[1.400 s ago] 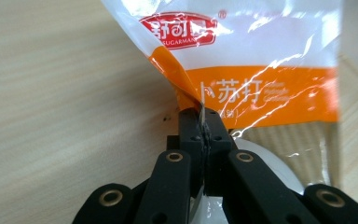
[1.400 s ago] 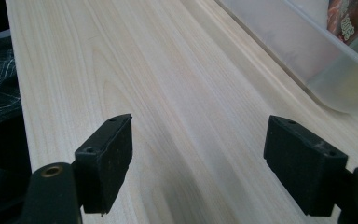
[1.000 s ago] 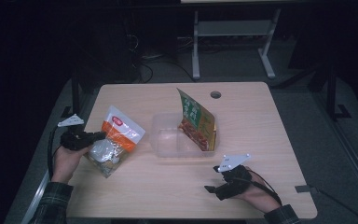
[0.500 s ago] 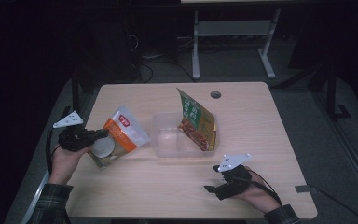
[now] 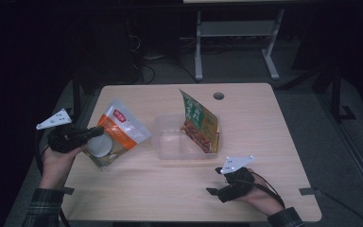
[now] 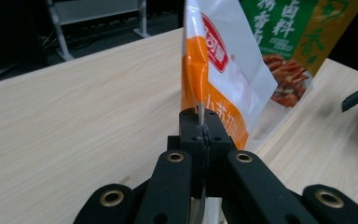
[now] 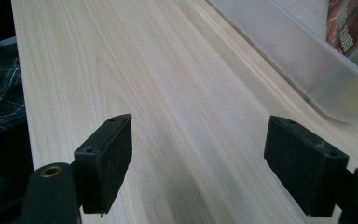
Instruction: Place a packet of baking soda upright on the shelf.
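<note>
Lifted higher and swung toward the clear tub since half a second ago: orange-and-white snack bag (image 5: 118, 135), now tilted off the table (image 5: 170, 189), at about 9 o'clock from the tub (image 5: 179, 144) and just short of its rim. Pinched at its edge by the left gripper (image 6: 200, 135), fingers (image 6: 189, 140) clenched tight on the bag's seam. Standing on edge in the tub's 3 o'clock side, a green bag (image 5: 198, 120). Resting on the table at 5 o'clock from the tub, well apart from both bags: right gripper (image 7: 198, 163), fingers (image 7: 105, 161) spread wide, grasping nothing.
</note>
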The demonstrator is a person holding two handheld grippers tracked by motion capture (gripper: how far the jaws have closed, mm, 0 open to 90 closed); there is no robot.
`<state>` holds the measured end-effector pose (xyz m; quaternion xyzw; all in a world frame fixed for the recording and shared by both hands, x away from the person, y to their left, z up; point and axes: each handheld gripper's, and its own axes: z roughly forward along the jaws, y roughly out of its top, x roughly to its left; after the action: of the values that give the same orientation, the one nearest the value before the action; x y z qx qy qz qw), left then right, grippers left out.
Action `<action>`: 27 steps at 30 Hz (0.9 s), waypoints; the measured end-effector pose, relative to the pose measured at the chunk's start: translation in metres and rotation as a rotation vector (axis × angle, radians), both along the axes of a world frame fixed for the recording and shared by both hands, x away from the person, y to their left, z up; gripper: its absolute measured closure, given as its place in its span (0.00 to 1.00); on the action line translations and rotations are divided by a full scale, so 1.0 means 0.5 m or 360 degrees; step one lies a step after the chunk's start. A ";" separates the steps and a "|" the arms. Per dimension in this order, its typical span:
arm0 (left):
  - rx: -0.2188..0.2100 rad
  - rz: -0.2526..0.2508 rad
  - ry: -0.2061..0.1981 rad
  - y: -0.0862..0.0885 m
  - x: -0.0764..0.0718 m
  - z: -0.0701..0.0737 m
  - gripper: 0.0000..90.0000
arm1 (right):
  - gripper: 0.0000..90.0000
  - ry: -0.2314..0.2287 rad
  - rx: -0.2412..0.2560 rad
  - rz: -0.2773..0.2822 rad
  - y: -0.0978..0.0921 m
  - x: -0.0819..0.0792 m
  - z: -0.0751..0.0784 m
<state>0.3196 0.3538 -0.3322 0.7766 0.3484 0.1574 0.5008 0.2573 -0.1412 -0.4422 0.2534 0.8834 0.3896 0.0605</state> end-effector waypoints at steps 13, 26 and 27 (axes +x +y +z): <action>-0.0062 -0.0187 -0.0019 -0.080 -0.022 0.029 1.00 | 0.20 0.0094 0.0145 -0.0008 0.003 0.005 0.013; -0.0082 -0.0347 -0.0003 -0.171 -0.043 0.026 1.00 | 0.29 0.0004 0.0267 0.0054 0.041 0.007 0.027; -0.0082 -0.0358 0.0000 -0.177 -0.043 0.023 1.00 | 0.29 -0.0009 0.0285 0.0059 0.046 0.009 0.031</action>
<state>0.2981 0.2652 -0.3205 0.7977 0.2629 0.0912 0.5351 0.2619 -0.1183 -0.4269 0.2403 0.8494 0.4687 0.0329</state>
